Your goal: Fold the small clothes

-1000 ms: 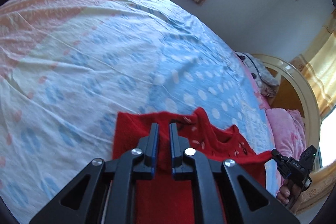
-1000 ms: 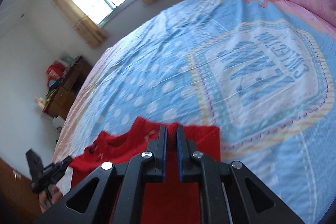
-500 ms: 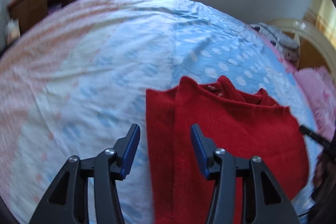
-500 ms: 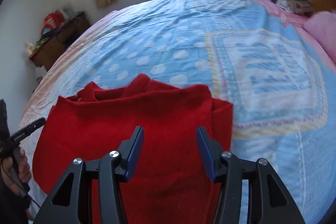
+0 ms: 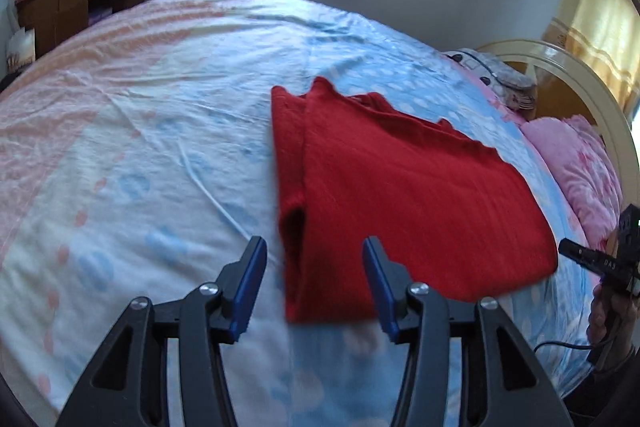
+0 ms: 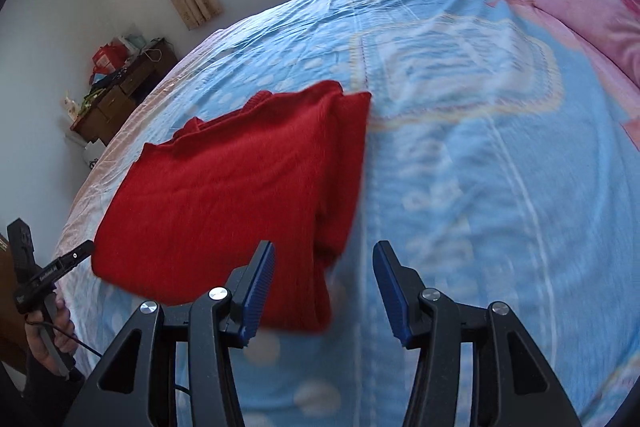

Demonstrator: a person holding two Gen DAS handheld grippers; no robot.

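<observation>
Red knitted sweater (image 5: 400, 195) lies folded flat on the bed's blue-and-pink patterned sheet (image 5: 140, 115), one sleeve edge doubled along its left side, neckline toward the window.

Left tongs (image 5: 314, 281) hang over the sweater's near left corner, blue-padded jaws parted about halfway, nothing gripped; the jaws have just been opening, cloth lying below them, not pinched.

Right tongs (image 6: 323, 291) sit above the near right corner, likewise half open and empty, pads clear of the fabric.

Pink pillow (image 6: 592, 7) at the headboard end. Wooden desk (image 5: 76, 3) with clutter by the far wall.
</observation>
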